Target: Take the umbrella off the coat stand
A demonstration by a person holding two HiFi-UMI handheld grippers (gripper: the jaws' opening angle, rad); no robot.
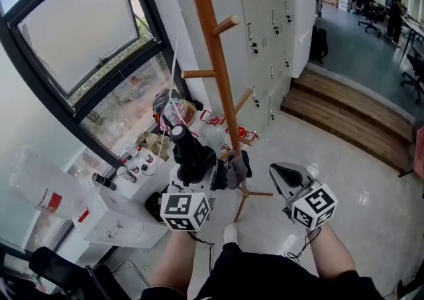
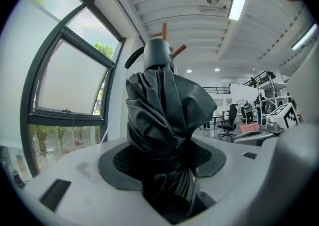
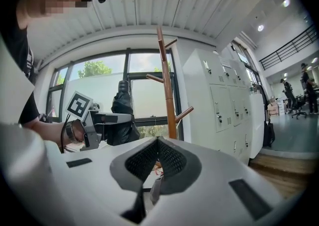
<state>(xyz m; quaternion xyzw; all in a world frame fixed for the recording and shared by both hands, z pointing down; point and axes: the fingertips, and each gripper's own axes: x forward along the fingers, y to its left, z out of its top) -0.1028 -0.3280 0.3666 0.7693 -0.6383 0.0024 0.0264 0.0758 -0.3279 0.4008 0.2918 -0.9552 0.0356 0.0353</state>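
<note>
A folded black umbrella [image 1: 187, 151] stands upright between the jaws of my left gripper [image 1: 199, 174], which is shut on its bunched fabric. In the left gripper view the umbrella [image 2: 164, 115] fills the middle and hides most of the stand behind it. The brown wooden coat stand [image 1: 218, 73] rises just right of the umbrella. In the right gripper view a gap shows between the umbrella [image 3: 122, 115] and the stand's pole [image 3: 167, 90]. My right gripper [image 1: 288, 176] hangs to the right of the stand's foot, its jaws shut with nothing between them.
White lockers [image 1: 265, 20] stand behind the stand, and a large window [image 1: 79, 40] is at the left. Bottles and plastic containers [image 1: 126, 173] crowd the floor under the window. A wooden step [image 1: 344, 113] leads to an office area with people at the far right.
</note>
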